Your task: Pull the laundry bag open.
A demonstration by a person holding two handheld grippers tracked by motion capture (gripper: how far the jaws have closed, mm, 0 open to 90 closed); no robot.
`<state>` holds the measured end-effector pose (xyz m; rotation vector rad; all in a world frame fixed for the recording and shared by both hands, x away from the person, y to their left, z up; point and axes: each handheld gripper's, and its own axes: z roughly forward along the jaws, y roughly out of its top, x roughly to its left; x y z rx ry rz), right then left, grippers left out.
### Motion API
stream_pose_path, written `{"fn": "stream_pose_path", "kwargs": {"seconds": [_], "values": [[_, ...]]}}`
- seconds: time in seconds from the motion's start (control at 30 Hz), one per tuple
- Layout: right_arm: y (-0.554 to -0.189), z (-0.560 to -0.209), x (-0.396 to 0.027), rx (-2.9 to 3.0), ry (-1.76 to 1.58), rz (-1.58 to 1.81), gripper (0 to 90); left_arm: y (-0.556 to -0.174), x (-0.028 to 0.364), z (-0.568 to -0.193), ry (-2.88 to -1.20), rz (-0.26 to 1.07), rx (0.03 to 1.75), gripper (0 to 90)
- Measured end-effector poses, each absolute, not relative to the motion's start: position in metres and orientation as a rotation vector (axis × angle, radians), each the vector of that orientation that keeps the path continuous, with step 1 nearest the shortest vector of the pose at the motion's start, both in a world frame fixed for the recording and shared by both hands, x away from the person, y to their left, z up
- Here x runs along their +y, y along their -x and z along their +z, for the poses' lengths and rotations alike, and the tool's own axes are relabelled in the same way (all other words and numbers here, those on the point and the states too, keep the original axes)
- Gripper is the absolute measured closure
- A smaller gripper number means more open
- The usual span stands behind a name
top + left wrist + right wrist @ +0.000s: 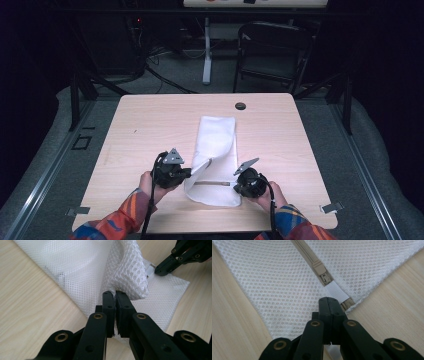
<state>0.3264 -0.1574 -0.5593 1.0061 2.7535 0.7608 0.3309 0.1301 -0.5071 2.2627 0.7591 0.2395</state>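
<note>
A white mesh laundry bag [216,145] lies lengthwise on the wooden table, with a beige zipper [312,258] across its near end. My left gripper [115,294] is shut on a raised fold of mesh at the bag's left edge [130,272]. In the high view that left gripper [189,173] lifts the near-left corner into a curl. My right gripper [329,300] is shut on the white fabric tab [335,291] at the zipper's end, just past the beige slider [322,272]. From above, the right gripper [236,183] sits at the bag's near-right side.
The table [150,130] has a round cable hole [240,106] near its far edge. A black folding chair [272,50] and a white desk leg [206,50] stand beyond it. The right gripper's jaws [175,260] appear in the left gripper view.
</note>
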Motion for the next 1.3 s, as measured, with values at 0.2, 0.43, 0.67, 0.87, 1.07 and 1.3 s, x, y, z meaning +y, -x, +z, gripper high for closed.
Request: {"fn": "stream_pose_path", "kwargs": {"seconds": [0.2, 0.43, 0.67, 0.87, 1.07, 1.3], "values": [[-0.326, -0.56, -0.157, 2.748, -1.015, 0.768, 90.0, -0.33, 0.138, -0.506, -2.263, 0.248, 0.78, 86.4], [-0.326, -0.56, -0.156, 2.744, -1.019, 0.772, 90.0, -0.328, 0.147, -0.507, -2.286, 0.24, 0.79, 86.4], [-0.326, -0.559, -0.157, 2.747, -1.019, 0.764, 90.0, -0.326, 0.155, -0.509, -2.312, 0.223, 0.816, 86.5], [-0.326, -0.56, -0.156, 2.744, -1.022, 0.771, 90.0, -0.325, 0.161, -0.512, -2.34, 0.22, 0.85, 86.4], [-0.326, -0.56, -0.156, 2.744, -1.023, 0.77, 90.0, -0.323, 0.164, -0.515, -2.375, 0.214, 0.863, 86.2], [-0.326, -0.559, -0.156, 2.744, -1.016, 0.76, 90.0, -0.322, 0.166, -0.519, -2.403, 0.197, 0.874, 86.2]]}}
